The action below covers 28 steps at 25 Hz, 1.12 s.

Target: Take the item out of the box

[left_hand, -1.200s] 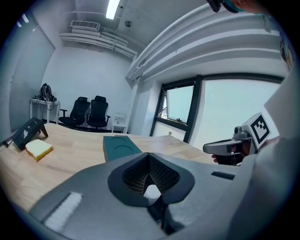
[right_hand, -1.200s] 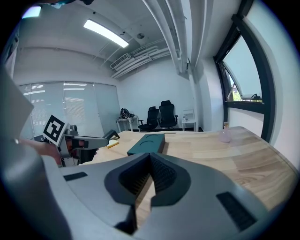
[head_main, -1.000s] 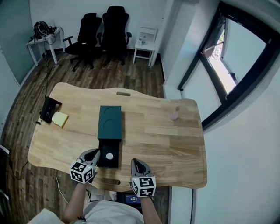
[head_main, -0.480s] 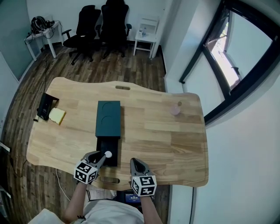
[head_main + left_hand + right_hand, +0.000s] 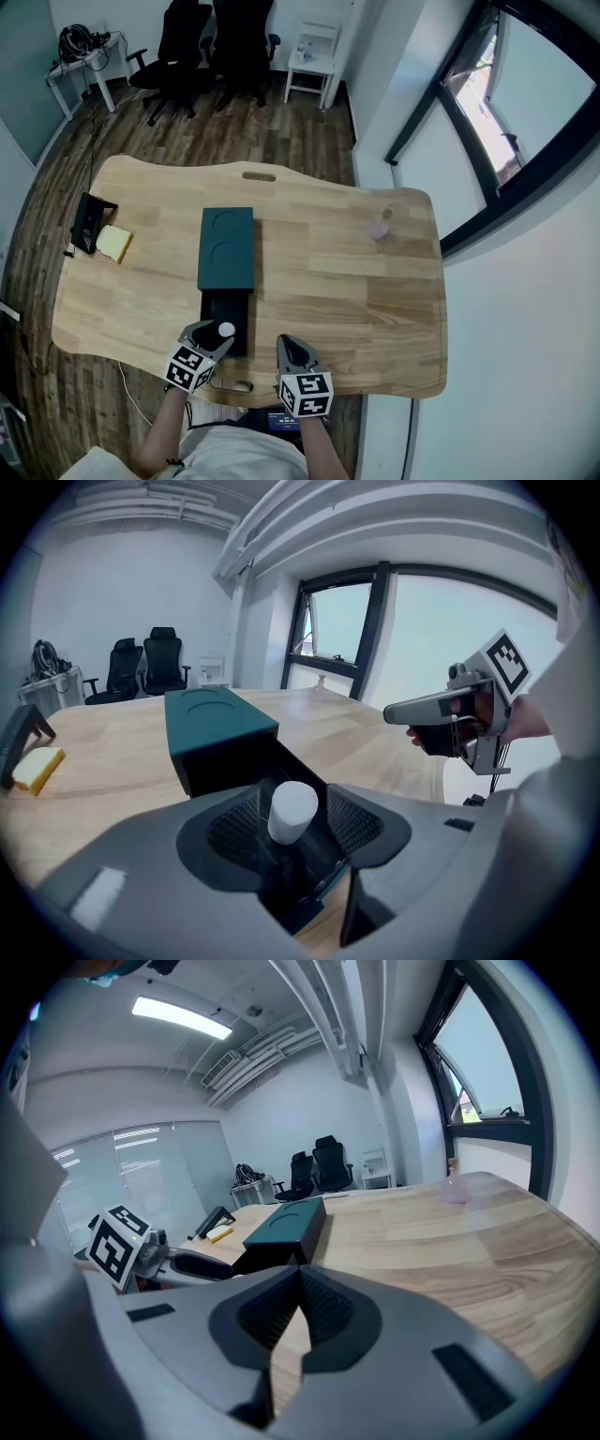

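A dark teal box sleeve point(image 5: 226, 247) lies mid-table with its black drawer point(image 5: 233, 309) pulled out toward me. A small white cylinder point(image 5: 226, 329) stands upright in the drawer. My left gripper point(image 5: 216, 336) straddles this white cylinder point(image 5: 292, 810); its jaws are opening, and a gap shows between each pad and the cylinder. My right gripper point(image 5: 286, 345) hovers near the table's front edge, right of the drawer, its jaws shut on nothing. In the right gripper view, the right gripper point(image 5: 298, 1283) points toward the sleeve point(image 5: 286, 1222).
On the wooden table point(image 5: 356, 300), a yellow sponge point(image 5: 114, 244) and a black object point(image 5: 86, 221) lie at the far left. A small pink bottle point(image 5: 379, 227) stands at the far right. Office chairs point(image 5: 211, 37) stand beyond the table.
My left gripper has swung from beside the drawer to over it, and its jaws now stand apart around the white cylinder. The right gripper has hardly moved.
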Available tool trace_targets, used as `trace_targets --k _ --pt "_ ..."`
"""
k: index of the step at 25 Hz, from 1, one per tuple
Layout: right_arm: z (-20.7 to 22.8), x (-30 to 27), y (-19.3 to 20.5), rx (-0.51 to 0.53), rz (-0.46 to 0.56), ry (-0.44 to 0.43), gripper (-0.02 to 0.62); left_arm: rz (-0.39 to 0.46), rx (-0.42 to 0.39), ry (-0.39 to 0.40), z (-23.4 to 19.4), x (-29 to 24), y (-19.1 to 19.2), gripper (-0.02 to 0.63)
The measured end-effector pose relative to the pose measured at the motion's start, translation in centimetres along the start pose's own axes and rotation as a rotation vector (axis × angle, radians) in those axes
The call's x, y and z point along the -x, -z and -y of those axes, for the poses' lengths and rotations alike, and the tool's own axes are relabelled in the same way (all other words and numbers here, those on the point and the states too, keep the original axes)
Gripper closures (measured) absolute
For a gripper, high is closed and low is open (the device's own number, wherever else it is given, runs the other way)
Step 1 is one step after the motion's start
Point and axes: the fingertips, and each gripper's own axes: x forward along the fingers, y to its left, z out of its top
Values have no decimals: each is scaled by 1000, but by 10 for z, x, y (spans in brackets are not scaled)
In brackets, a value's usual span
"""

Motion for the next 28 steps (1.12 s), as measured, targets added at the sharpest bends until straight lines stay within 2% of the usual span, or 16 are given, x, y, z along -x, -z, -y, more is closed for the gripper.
trace_targets --k 7,14,19,21,25,28 --pt "5 -9 5 -4 -24 -6 591 -37 -6 11 -1 -13 6 399" --pt "7 -15 7 1 -41 -14 591 -119 -115 19 5 -23 14 399" --pt "7 -16 6 12 -44 -14 591 -139 -102 -28 -3 -27 15 399" --pt "9 -14 7 12 -45 -10 591 -141 -95 -31 -4 -29 16 400" --pt "12 -10 8 21 -49 2 591 -185 -132 -40 -2 -29 21 423" --pt "14 -8 7 26 -49 10 591 -181 -132 -35 -3 -29 21 428"
